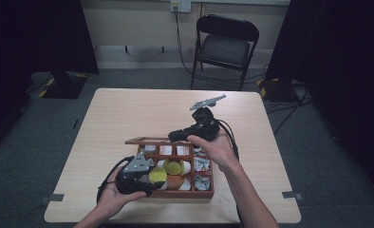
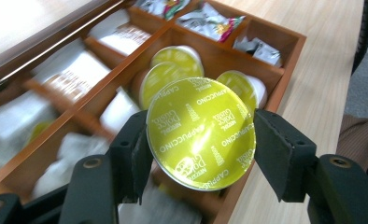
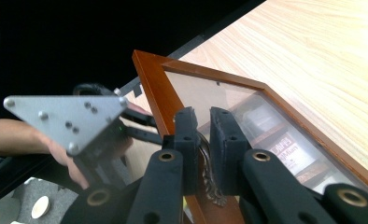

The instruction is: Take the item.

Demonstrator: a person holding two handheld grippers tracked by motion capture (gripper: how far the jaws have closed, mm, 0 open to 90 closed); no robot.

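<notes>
- Left gripper grasps a round yellow-green foil-topped coffee capsule over the compartmented brown wooden box
- Right gripper clenched on the box's glass-paned wooden lid, held raised

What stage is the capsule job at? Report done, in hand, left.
Done: the glass lid of the wooden box is up, the right claw shut on its metal handle. In hand: the left claw grips one yellow-green cappuccino capsule above the box. Left: three similar capsules sit in their compartment; whether this one is going in or out can't be told.
</notes>
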